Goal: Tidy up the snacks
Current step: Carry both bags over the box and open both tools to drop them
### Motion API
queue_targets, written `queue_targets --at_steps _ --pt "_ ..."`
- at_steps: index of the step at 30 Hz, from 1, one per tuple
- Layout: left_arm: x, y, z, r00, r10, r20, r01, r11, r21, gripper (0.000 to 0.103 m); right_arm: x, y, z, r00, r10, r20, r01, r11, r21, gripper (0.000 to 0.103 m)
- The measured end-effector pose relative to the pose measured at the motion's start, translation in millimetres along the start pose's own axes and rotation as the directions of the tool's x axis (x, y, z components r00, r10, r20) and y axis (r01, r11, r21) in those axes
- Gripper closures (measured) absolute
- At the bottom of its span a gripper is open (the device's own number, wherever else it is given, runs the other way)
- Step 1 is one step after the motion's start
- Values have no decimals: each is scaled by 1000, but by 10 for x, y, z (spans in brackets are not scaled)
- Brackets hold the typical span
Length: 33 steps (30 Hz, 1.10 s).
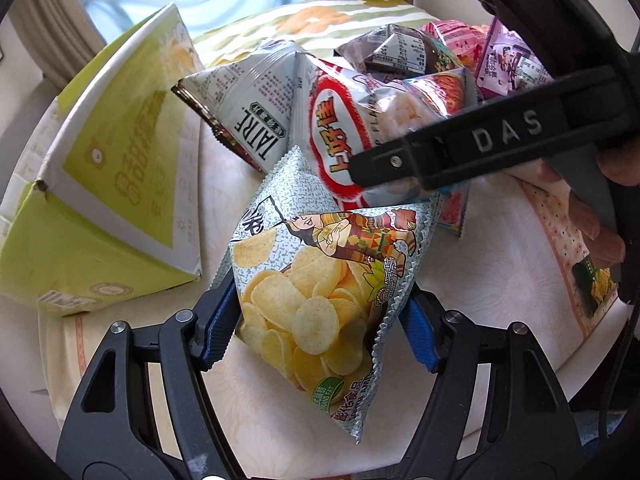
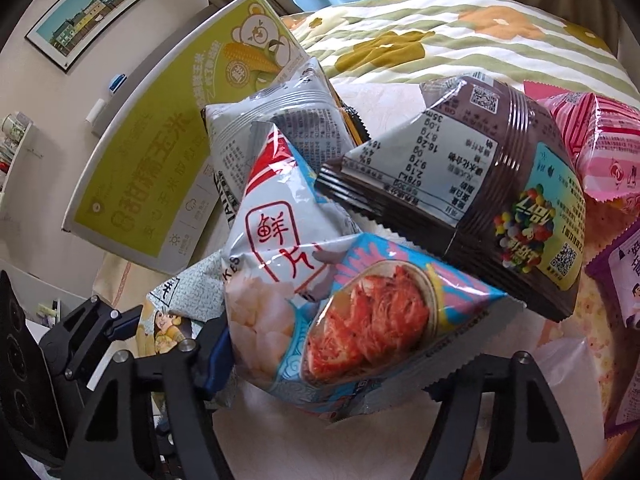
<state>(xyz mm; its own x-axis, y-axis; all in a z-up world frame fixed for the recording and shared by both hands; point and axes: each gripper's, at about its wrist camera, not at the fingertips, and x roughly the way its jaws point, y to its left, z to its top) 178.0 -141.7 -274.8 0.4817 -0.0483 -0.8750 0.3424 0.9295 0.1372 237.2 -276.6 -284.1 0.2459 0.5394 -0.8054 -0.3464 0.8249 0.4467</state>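
My left gripper is shut on a silver potato chip bag with yellow crisps printed on it, held over the pale tabletop. My right gripper is shut on a blue and white shrimp cracker bag; its black arm crosses the left wrist view above a red and white snack bag. The left gripper and chip bag show at lower left in the right wrist view. A brown candy bag and a grey bag lie just behind.
A green and white carton stands on the left, also in the right wrist view. Pink and purple packets lie at the right. A striped flowered cushion is behind the pile.
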Motion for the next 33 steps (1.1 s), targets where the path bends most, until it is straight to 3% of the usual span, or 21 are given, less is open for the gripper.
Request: queue_targets --at_steps 10,17,26,33 --pt "-314 -88 11 999 32 34 -32 999 2 34 -279 161 -107 999 -38 33 39 999 -37 41" --pt "-786 -230 62 993 53 107 -56 998 28 34 -705 239 -172 995 -46 94 47 999 -9 41" --pt "-1486 -159 215 964 94 249 -97 995 0 34 -1381 418 -43 974 -101 201 105 994 -12 41" --pt "-1820 333 435 931 154 330 -147 988 -46 34 -1656 764 233 952 -132 277 153 986 -58 41"
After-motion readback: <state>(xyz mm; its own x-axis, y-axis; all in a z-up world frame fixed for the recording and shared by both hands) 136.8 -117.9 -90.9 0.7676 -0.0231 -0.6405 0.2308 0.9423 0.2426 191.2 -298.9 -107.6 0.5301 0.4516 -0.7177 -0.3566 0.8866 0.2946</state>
